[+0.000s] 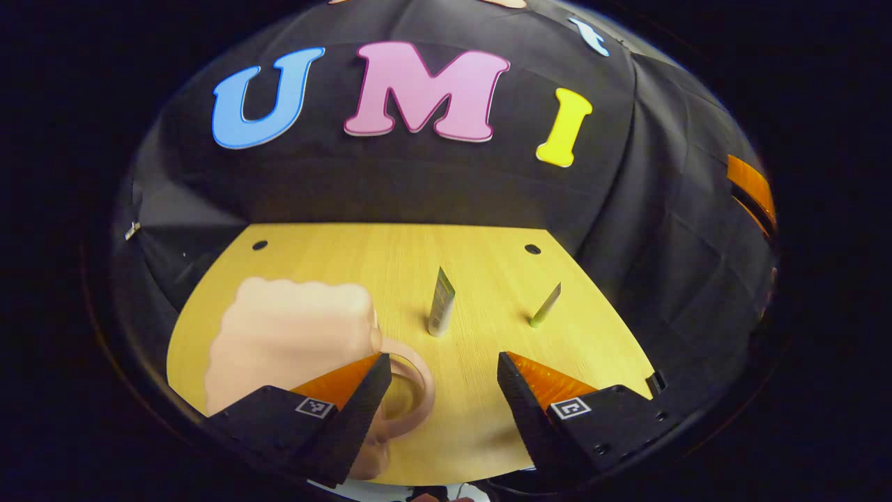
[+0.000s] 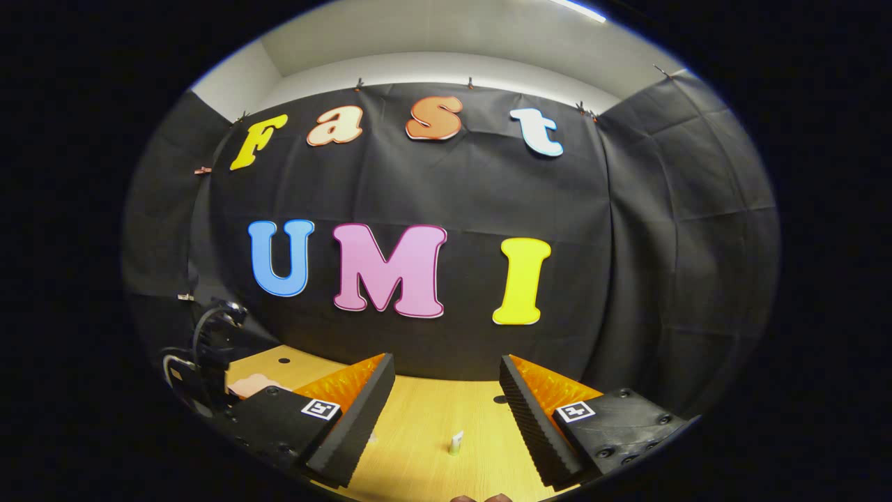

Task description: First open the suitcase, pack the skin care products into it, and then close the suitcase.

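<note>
Both grippers point(image 1: 442, 380) point(image 2: 446, 380) gape; suitcase point(image 1: 293, 341) seemingly shut beside tubes point(image 1: 441, 312).

left gripper view – looks down on table point(image 1: 481, 432) | right gripper view – level, facing wall | shared: table, wall

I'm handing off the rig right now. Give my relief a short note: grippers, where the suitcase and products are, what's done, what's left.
Left gripper: open, holding nothing, low over the wooden table, beside the handle of the pink suitcase.
Right gripper: open, holding nothing, raised toward the booth wall.
Suitcase: closed, on the table's left.
Products: silver-green tube and a green tube stand on the table, apart.
Done: nothing visible yet.
Left: open the suitcase, pack both tubes, close it.
</note>
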The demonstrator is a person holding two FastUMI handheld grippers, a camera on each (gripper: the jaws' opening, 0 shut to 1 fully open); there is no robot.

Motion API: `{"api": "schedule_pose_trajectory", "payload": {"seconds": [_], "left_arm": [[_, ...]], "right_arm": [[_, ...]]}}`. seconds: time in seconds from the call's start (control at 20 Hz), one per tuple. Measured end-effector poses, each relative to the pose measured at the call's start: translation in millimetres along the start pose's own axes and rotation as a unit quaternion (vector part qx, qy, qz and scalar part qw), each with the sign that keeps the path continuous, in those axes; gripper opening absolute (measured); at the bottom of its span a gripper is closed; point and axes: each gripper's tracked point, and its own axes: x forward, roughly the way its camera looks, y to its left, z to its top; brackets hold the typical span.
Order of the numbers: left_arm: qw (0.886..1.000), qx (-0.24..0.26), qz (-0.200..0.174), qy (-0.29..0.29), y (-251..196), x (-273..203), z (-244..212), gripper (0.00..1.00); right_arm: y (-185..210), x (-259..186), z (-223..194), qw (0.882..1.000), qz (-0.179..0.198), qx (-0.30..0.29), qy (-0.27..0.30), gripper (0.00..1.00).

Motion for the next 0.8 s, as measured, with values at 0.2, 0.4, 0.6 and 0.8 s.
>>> {"api": "schedule_pose_trajectory", "payload": {"seconds": [0.2,0.4,0.6,0.8], "left_arm": [[0.994,-0.032,0.045,0.095,7.8,58.1,-40.9,0.97],[0.981,-0.077,0.079,0.161,21.2,91.2,-64.5,0.94],[0.976,-0.053,0.103,0.184,31.8,107.6,-74.8,0.83],[0.971,-0.022,0.135,0.194,44.0,109.8,-73.7,0.22]], "right_arm": [[-44.6,24.7,-35.2,0.999,0.0,0.019,0.033,0.96],[-82.5,44.7,-58.4,0.997,-0.003,0.05,0.06,0.96],[-100.7,52.5,-75.5,0.993,-0.002,0.081,0.083,0.97],[-106.2,59.7,-84.1,0.993,0.001,0.081,0.089,0.97]]}}
